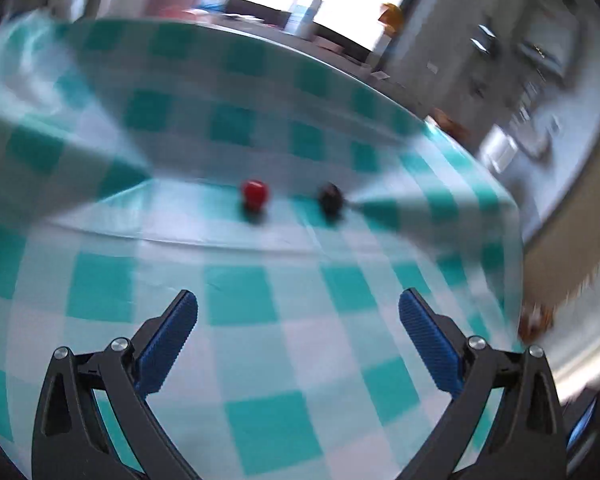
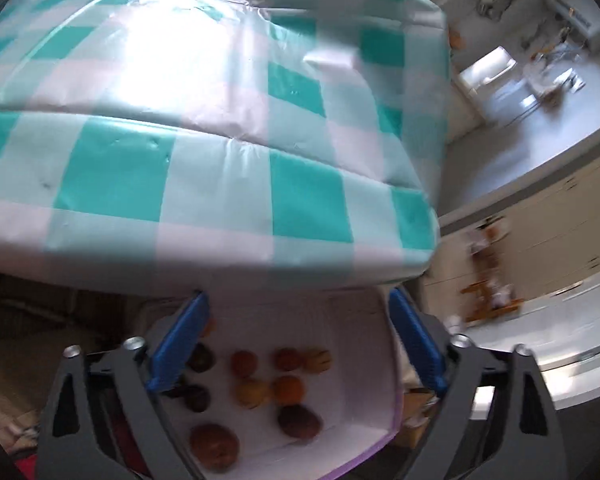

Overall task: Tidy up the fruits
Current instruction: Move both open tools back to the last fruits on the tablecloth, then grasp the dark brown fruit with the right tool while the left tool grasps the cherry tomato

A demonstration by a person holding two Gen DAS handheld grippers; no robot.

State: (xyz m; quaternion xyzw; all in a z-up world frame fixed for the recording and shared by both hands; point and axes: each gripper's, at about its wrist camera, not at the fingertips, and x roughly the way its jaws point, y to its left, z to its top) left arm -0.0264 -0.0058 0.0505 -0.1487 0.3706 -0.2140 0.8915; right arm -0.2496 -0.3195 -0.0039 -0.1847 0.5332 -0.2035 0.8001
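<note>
Fruits: two (image 1: 255,193) (image 1: 330,199) on the checked cloth (image 1: 244,296); both claws (image 1: 298,340) (image 2: 298,344) spread, empty.

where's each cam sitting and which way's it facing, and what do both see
Left wrist: sits behind the left gripper, facing forward and down across the checked tablecloth toward a red fruit and a dark fruit; its own two blue-padded fingers show, open and empty.
Right wrist: sits behind the right gripper, tilted steeply down past the table's near edge into a white box of fruit; its own fingers show, open, holding nothing.
Shared: the tablecloth and the same two fruits, which sit at the top edge of the right view.
</note>
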